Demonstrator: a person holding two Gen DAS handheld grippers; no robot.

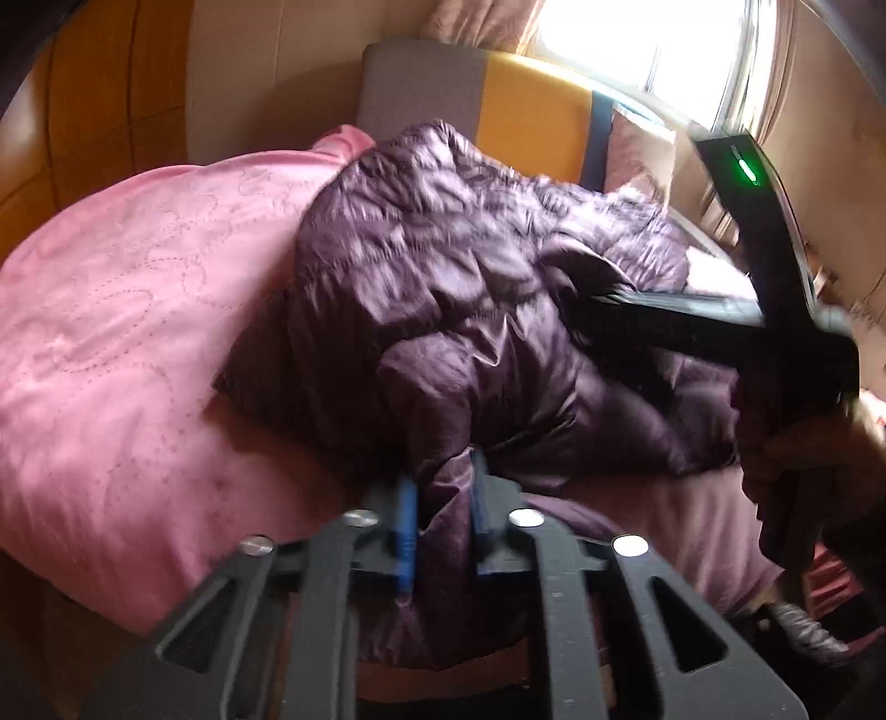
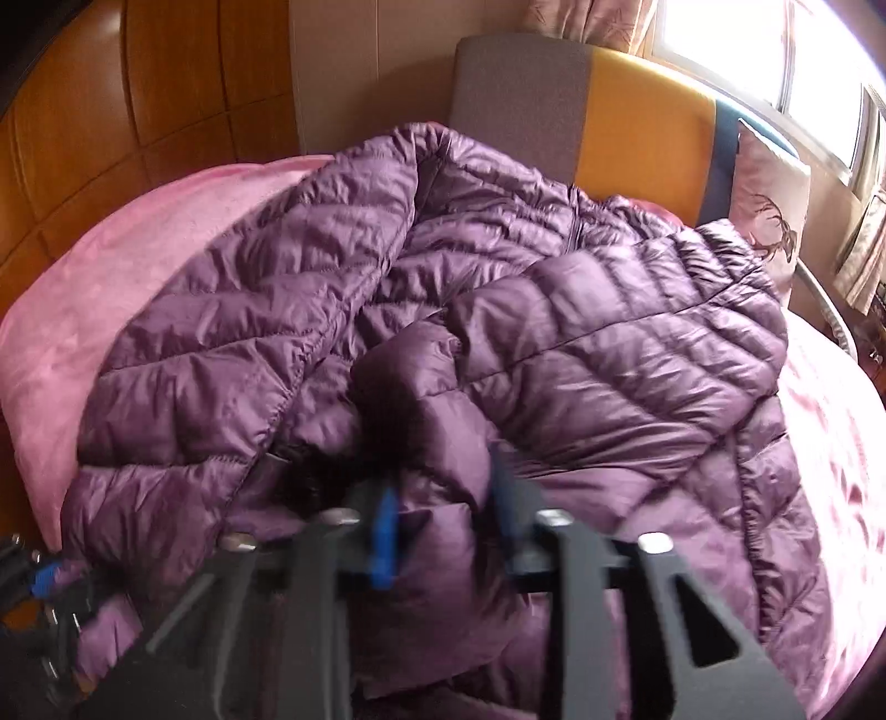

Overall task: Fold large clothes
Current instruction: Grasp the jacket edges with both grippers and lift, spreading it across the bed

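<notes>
A large purple quilted down jacket (image 1: 454, 288) lies crumpled on a pink bedspread (image 1: 122, 310). It fills the middle of the right wrist view (image 2: 581, 343) too. My left gripper (image 1: 443, 515) is shut on a fold of the jacket at its near edge. My right gripper (image 2: 443, 515) is shut on another bunch of the jacket's near hem. The right gripper's black body with a green light shows in the left wrist view (image 1: 775, 277) at the right, over the jacket. The left gripper shows at the lower left edge of the right wrist view (image 2: 39, 581).
The bed's grey, yellow and navy headboard (image 2: 626, 122) stands behind the jacket, with a deer-print pillow (image 2: 769, 205) leaning on it. A bright window (image 2: 775, 50) with curtains is at the far right. Wood panelling (image 2: 138, 99) is on the left.
</notes>
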